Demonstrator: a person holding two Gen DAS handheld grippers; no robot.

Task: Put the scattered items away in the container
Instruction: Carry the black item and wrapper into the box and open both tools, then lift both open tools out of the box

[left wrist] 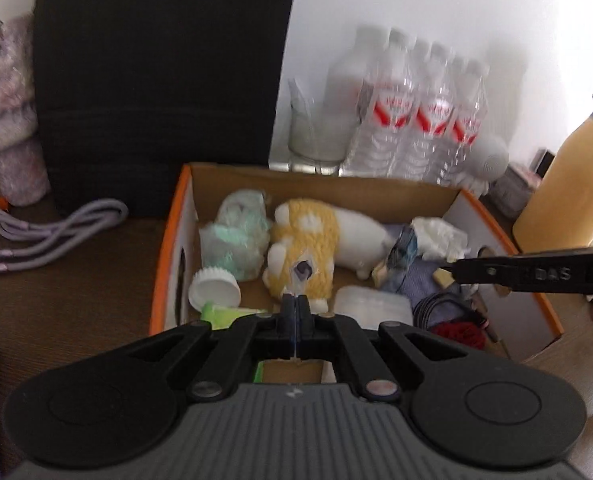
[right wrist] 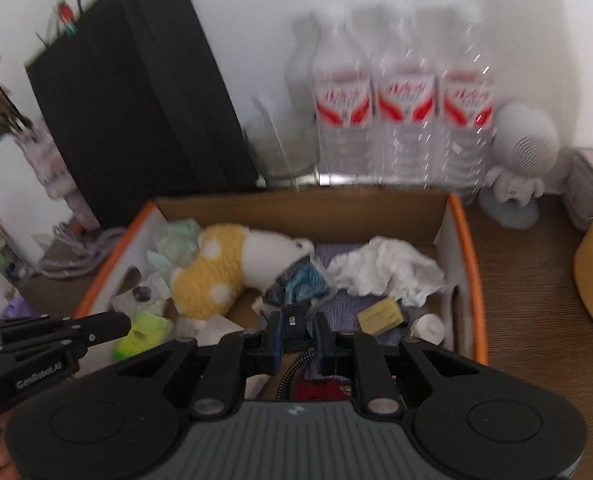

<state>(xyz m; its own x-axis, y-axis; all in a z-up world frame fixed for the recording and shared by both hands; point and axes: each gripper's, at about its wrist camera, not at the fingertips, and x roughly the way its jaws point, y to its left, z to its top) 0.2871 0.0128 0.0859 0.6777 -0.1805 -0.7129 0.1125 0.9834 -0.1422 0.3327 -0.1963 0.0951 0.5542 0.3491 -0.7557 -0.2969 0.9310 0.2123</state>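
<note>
Box (left wrist: 500, 236), orange-rimmed cardboard, sits on brown counter (left wrist: 76, 300) w/ both tongs over its near edge.

Left tongs (left wrist: 295, 306): fingers pressed together, clamped on a thin clear wrapper (left wrist: 301, 276) w/ a small dark purple bit inside; wrapper sticks out over the yellow plush (left wrist: 304, 240). In the right wrist view the left tongs (right wrist: 108, 326) come in from the left at the box's near-left corner, above a green packet (right wrist: 142, 336).

Right tongs (right wrist: 299, 334): fingers a little apart w/ a small black block (right wrist: 292, 326) between them; cannot tell if they actually grip it. Braided black cable (right wrist: 292, 372) and sth red just below. In the left view the right tongs (left wrist: 452, 272) reach in from the right over the box's right side.

Inside box: plush yellow-and-white, lying on its side mid-box; mint-green crumpled bag (left wrist: 236, 236) at far left; white ribbed cap (left wrist: 214, 288) near-left; crumpled white tissue (right wrist: 388, 272) right of centre, touching a blue-black wrapper (right wrist: 300, 284); tan block (right wrist: 380, 314) on purple cloth (right wrist: 344, 300); small white cap (right wrist: 428, 330) by right wall.

Behind box: black paper bag (right wrist: 136, 100), glass (left wrist: 312, 132), pack of water bottles (right wrist: 404, 120), white round-headed figure (right wrist: 524, 148). Grey-lilac cable (left wrist: 48, 236) coiled on counter left of box. Yellow bottle (left wrist: 572, 180) at far right.
</note>
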